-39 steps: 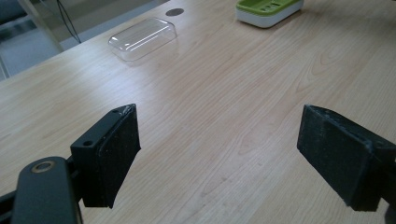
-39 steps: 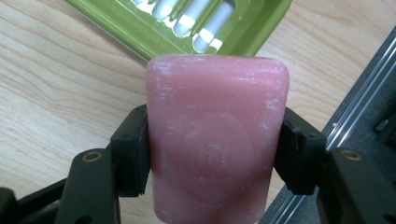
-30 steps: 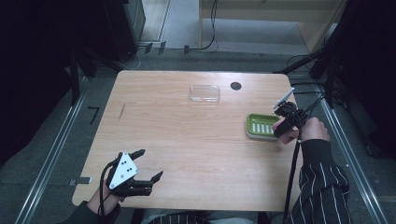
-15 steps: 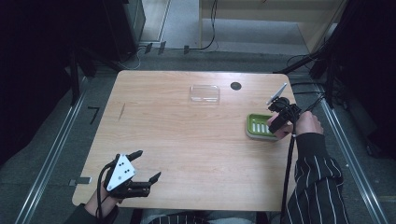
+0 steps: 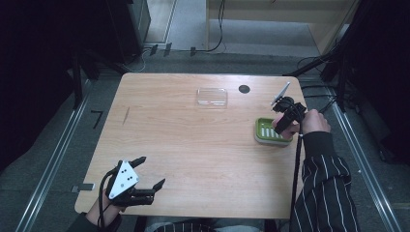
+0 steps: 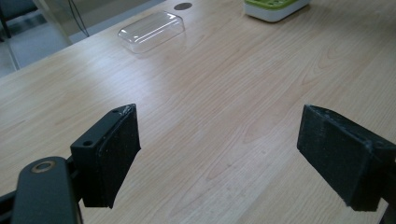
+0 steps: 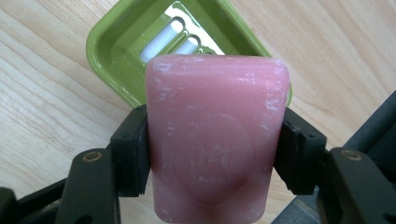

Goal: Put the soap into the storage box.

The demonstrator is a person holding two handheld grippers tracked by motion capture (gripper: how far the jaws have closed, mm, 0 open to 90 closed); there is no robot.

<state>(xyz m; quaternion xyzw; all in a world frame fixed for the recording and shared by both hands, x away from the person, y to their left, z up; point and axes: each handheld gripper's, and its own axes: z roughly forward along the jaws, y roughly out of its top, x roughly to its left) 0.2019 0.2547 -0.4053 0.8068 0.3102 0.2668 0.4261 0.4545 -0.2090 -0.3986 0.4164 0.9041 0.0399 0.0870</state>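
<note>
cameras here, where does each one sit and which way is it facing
High view: above the person's side, looking forward and down on the wooden table; forearms, left gripper, right gripper.
Left gripper view: on that gripper, facing across the table past open jaws to the clear plastic lid.
Right gripper view: looking down at the pink soap bar clamped over the green soap dish.
All share the dish.

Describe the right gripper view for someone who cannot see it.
A pink soap bar is clamped between two black jaws, held above a green soap dish with white ribs, on a light wooden table.
</note>
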